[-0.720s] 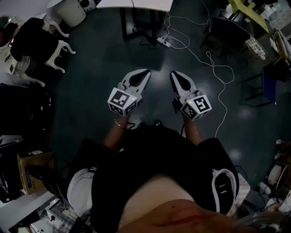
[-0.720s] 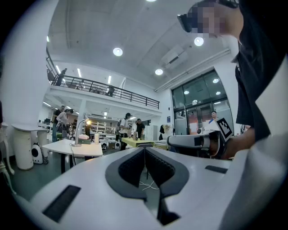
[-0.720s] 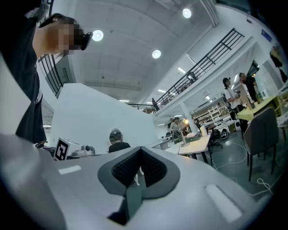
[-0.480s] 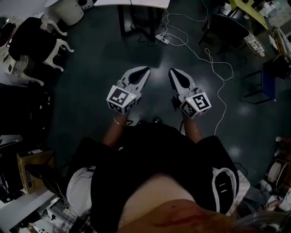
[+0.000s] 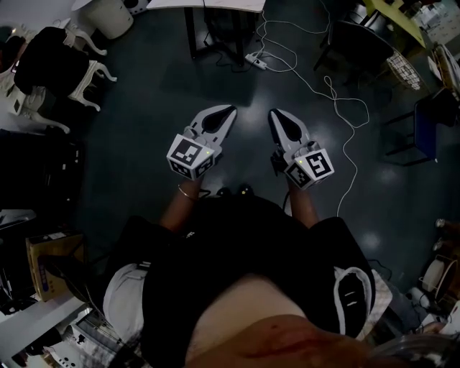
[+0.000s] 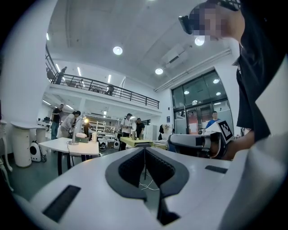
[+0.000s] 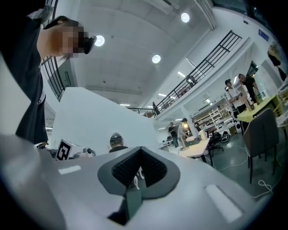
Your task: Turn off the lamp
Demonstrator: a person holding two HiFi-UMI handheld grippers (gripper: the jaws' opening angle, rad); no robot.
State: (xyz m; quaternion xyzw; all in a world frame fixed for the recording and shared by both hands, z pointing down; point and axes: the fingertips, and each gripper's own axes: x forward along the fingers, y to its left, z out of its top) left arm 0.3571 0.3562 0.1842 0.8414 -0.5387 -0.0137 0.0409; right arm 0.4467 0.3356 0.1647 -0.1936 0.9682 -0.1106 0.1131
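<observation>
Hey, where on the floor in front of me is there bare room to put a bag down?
Bare floor lies between the white chairs, the table legs and the left gripper. Right is crowded: a white cable, power strip and a dark chair.

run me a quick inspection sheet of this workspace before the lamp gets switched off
surface: dark glossy floor; white table ahead.
job's things: lamp lit, standing on the white table, well away from both tools.
clutter: cardboard box; white cylindrical container.
grippers: left tool and right tool both shut, nothing between the jaws, held side by side over the floor.
cables: white cables loop over the floor near a power strip.
surroundings: black-cushioned chairs at left, blue chair at right, people standing in the background.
</observation>
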